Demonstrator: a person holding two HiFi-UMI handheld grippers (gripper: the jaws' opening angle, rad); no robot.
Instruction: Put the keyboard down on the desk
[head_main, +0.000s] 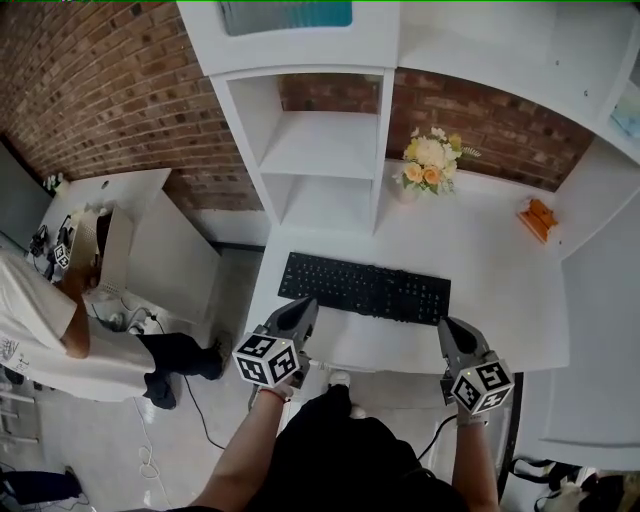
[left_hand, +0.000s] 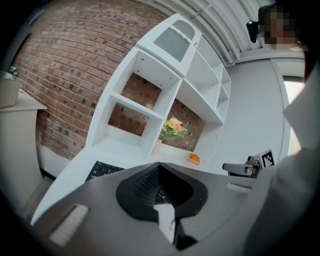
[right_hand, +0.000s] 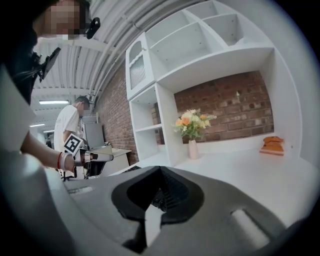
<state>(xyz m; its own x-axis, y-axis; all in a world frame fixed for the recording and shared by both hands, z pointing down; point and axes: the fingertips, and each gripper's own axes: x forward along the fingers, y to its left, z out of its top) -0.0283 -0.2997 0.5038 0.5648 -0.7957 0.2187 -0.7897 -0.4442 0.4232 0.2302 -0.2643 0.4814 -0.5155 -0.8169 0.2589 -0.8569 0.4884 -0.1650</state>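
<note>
A black keyboard (head_main: 365, 287) lies flat on the white desk (head_main: 480, 250), near its front edge. My left gripper (head_main: 300, 312) hovers at the keyboard's near-left corner, shut and empty. My right gripper (head_main: 448, 330) hangs shut just off the near-right corner, also empty. In the left gripper view the keyboard (left_hand: 102, 171) shows beyond the closed jaws, and the right gripper (left_hand: 247, 168) appears at the right. In the right gripper view only a sliver of the keyboard (right_hand: 131, 169) peeks over the jaws, with the left gripper (right_hand: 92, 157) at the left.
A vase of flowers (head_main: 428, 162) stands at the desk's back, beside a white shelf unit (head_main: 325, 150). An orange object (head_main: 538, 217) lies at the far right. A person in a white shirt (head_main: 40, 320) sits at another desk on the left. Cables trail on the floor.
</note>
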